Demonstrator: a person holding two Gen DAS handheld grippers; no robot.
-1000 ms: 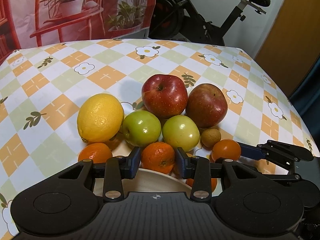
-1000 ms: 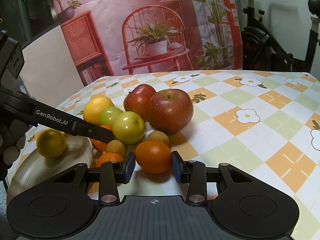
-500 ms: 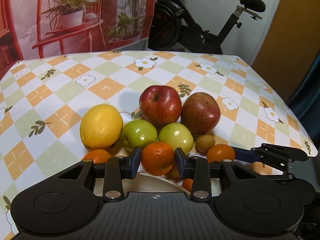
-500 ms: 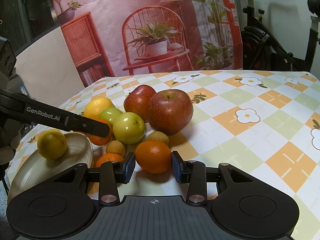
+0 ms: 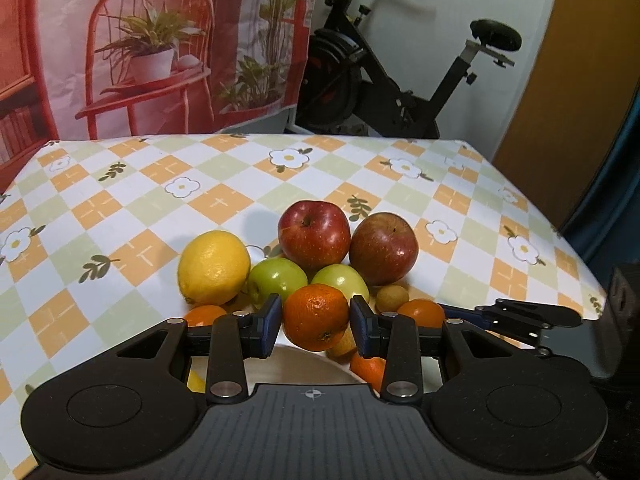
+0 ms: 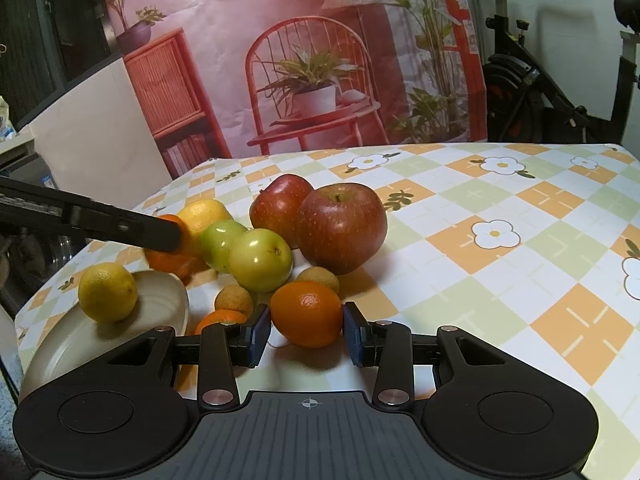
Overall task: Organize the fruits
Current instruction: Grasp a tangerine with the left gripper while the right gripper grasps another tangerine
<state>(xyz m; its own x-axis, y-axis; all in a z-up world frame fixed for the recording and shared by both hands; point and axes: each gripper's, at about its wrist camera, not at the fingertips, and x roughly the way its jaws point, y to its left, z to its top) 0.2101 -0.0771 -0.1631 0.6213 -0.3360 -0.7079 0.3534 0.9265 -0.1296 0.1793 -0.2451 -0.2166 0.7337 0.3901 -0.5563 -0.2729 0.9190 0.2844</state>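
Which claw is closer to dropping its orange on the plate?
Probably the left claw: its orange is lifted right above the plate. The right claw's orange sits on the tablecloth.

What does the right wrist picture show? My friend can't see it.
The right gripper clamps a tangerine on a checked flowery tablecloth. Behind sit two red apples, two green apples and a lemon on a cream plate.

Your way is open over the bare table (image 6: 500, 280) right of the fruit. Left, the plate (image 6: 168, 300) and the red apples (image 6: 340, 226) crowd you.
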